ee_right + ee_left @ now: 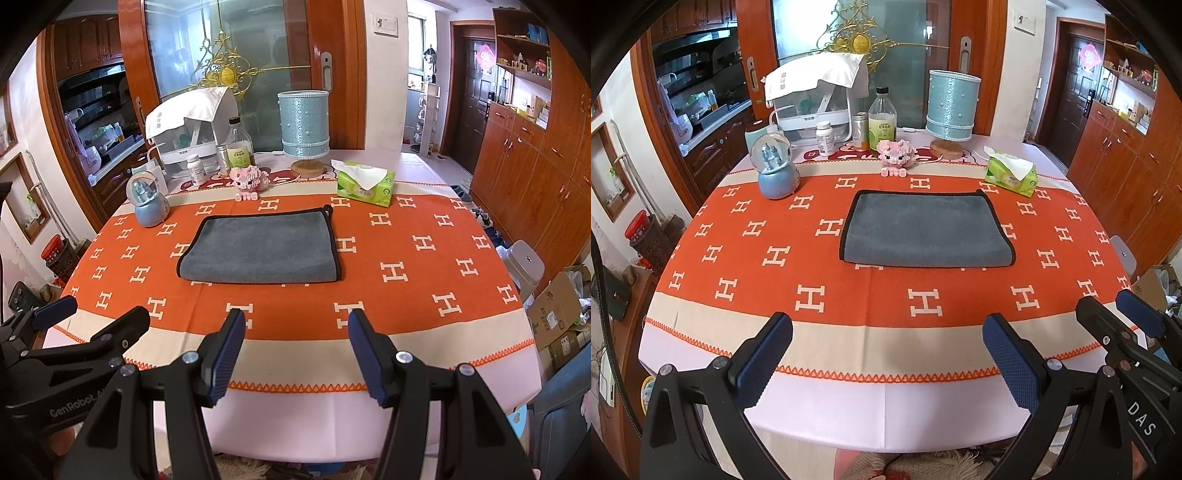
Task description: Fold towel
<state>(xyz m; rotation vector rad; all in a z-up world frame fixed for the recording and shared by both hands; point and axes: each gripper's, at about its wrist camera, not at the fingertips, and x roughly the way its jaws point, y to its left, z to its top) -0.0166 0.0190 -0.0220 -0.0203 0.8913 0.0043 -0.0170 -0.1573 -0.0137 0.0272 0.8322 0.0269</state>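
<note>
A grey towel (925, 229) with black trim lies folded flat in the middle of the orange tablecloth (738, 266); it also shows in the right wrist view (260, 249), with a small loop at its far right corner. My left gripper (886, 354) is open and empty, above the table's near edge, well short of the towel. My right gripper (297, 354) is open and empty, also at the near edge. Each gripper appears in the other's view: the right one at the lower right (1123, 314), the left one at the lower left (92, 317).
Behind the towel stand a snow globe (775, 171), a pink block pig (895, 155), a green tissue pack (1012, 173), a blue lamp (951, 107), bottles (882, 118) and a covered appliance (816, 96). A grey stool (524, 269) and cardboard boxes (557, 314) stand right of the table.
</note>
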